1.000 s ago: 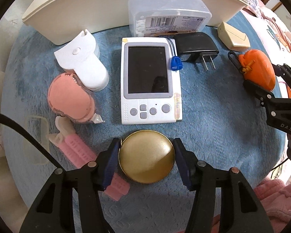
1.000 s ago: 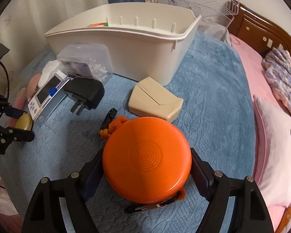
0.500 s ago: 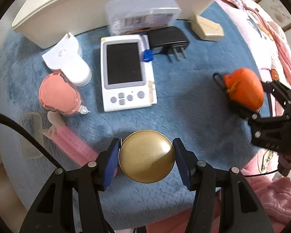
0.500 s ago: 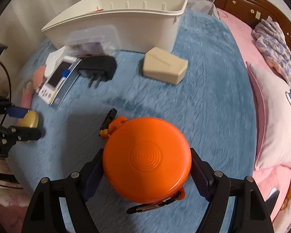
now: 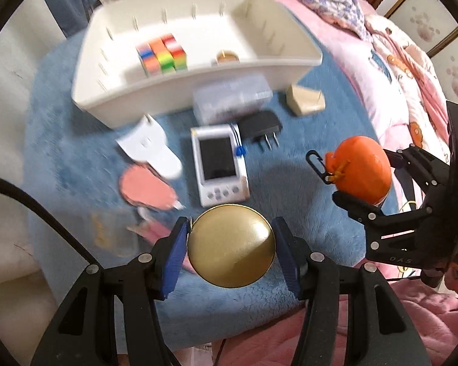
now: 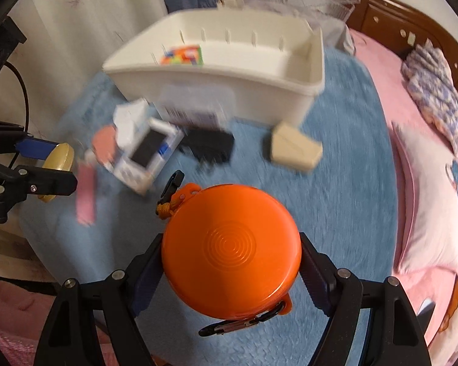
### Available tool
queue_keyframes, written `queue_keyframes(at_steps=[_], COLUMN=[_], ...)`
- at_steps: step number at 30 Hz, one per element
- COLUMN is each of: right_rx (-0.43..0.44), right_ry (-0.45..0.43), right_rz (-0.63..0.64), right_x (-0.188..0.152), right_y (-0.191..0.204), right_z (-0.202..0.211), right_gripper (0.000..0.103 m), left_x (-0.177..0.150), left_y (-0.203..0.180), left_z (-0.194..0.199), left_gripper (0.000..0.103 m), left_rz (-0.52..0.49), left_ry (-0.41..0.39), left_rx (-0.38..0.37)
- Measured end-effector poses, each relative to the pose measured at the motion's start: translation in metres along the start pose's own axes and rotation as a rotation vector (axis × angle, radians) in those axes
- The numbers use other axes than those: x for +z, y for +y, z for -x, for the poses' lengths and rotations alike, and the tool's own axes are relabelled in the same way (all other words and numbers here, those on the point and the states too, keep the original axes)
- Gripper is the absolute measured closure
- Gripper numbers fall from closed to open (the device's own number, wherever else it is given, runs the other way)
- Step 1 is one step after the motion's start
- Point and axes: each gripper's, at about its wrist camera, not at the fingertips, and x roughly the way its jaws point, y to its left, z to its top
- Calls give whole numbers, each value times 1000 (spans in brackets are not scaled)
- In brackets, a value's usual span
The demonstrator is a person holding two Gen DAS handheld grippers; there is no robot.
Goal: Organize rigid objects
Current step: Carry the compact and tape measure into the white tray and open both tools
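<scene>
Your left gripper is clamped across the rim of the gold round tin, and your right gripper grips the orange round case the same way, both lifted above the blue mat short of the white bin. Both look rigid, light and smooth-sided, so expect slip. Keep the pads on the widest diameter.
</scene>
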Motion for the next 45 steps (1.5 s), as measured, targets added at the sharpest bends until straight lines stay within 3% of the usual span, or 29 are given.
queue_keyframes(at_steps=[5, 12, 24, 32, 41, 45], right_rx=[17, 46, 31, 28, 24, 28], right_ry=[-70, -160, -229, -259, -278, -281], right_rz=[33, 67, 126, 81, 12, -22], right_x=[35, 70, 123, 156, 184, 192], right_y=[11, 24, 30, 15, -8, -17], right_z=[23, 46, 62, 45, 1, -22], right_gripper=[22, 22, 22, 22, 22, 22], left_x=[19, 39, 79, 117, 158, 170], left_y=[-3, 8, 49, 78, 107, 116], left_z=[23, 45, 62, 47, 1, -21], left_gripper=[45, 45, 45, 44, 44, 44], left_rz=[1, 26, 89, 152, 282, 305], left_ry=[-74, -142, -275, -335, -392, -408], left_rx=[26, 8, 35, 24, -5, 19])
